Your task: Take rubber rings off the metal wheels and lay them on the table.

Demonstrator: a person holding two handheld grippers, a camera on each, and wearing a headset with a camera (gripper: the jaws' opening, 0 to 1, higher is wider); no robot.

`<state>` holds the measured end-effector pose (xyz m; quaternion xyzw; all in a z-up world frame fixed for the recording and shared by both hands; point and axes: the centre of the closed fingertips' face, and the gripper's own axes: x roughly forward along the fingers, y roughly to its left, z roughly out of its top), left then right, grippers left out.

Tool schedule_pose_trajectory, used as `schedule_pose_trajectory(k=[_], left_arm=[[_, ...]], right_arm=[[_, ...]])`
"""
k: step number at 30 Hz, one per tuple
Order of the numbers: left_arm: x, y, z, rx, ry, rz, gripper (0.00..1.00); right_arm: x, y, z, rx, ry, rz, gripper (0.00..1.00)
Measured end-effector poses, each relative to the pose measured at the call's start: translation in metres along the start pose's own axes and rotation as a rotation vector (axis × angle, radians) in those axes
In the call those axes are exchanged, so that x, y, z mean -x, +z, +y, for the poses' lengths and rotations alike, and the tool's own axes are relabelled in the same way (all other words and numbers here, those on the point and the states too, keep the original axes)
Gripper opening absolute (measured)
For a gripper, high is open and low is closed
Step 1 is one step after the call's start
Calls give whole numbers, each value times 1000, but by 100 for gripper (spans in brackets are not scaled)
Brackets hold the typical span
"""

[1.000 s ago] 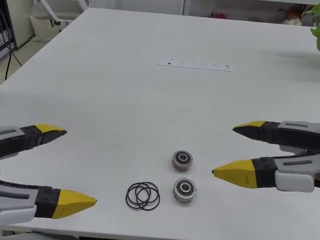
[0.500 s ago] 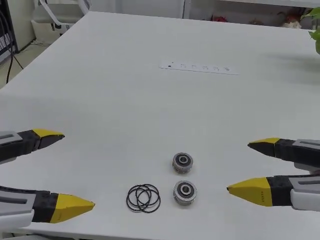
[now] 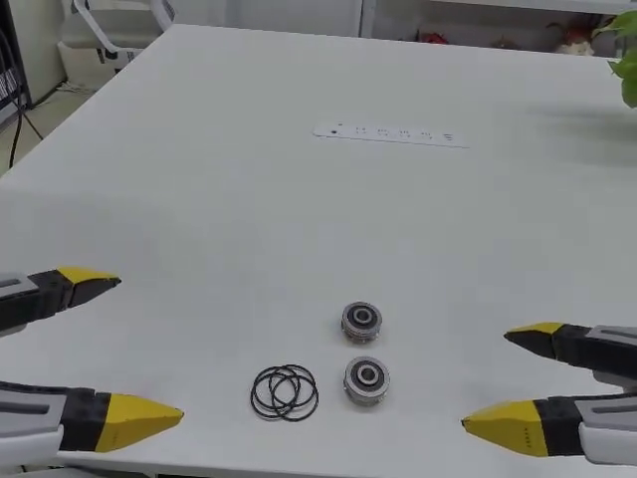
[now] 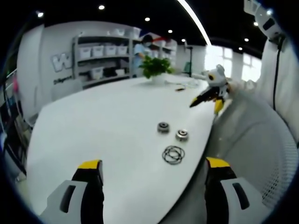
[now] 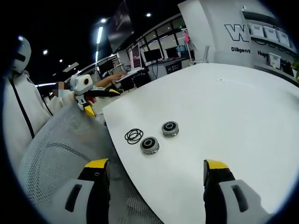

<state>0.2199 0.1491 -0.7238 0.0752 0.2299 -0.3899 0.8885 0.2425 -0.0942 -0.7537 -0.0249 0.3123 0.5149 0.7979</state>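
rings: rubber rings (image 3: 285, 391) lie in one overlapping pile on the table (image 3: 299, 199), near its front edge, just left of the near wheel and touching neither wheel
wheels: near wheel (image 3: 366, 379) and far wheel (image 3: 361, 320) lie face up, close together but apart; we cannot tell if rubber sits in either groove
left tongs: left gripper (image 3: 134, 347) released, jaws wide, empty, well left of the pile
right tongs: right gripper (image 3: 490, 380) released, jaws wide, empty, well right of the wheels
step: we read it as checking the wheels for any ring left on
how: we pin one wheel across its rim with one gripper, hook the ring with a single jaw tip of the other, roll it out of the groove instead of yanking, then lay it beside the pile
risk: wheels sit near the edge, so a slip could send one off
count: two wheels; one pile of about four rings, overlap blocks an exact count; two grippers
around: white strip (image 3: 390, 134) far across the table
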Motion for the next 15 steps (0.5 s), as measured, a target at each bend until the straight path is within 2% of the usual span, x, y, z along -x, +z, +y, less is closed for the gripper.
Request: schedule_pose_trajectory(k=[5, 15], left_arm=[[0, -5, 2, 15, 6, 2, 91], [1, -18, 4, 42, 14, 11, 91]], right_arm=[[-2, -10, 0, -21, -3, 13, 78], [-3, -20, 2, -40, -6, 30, 77]])
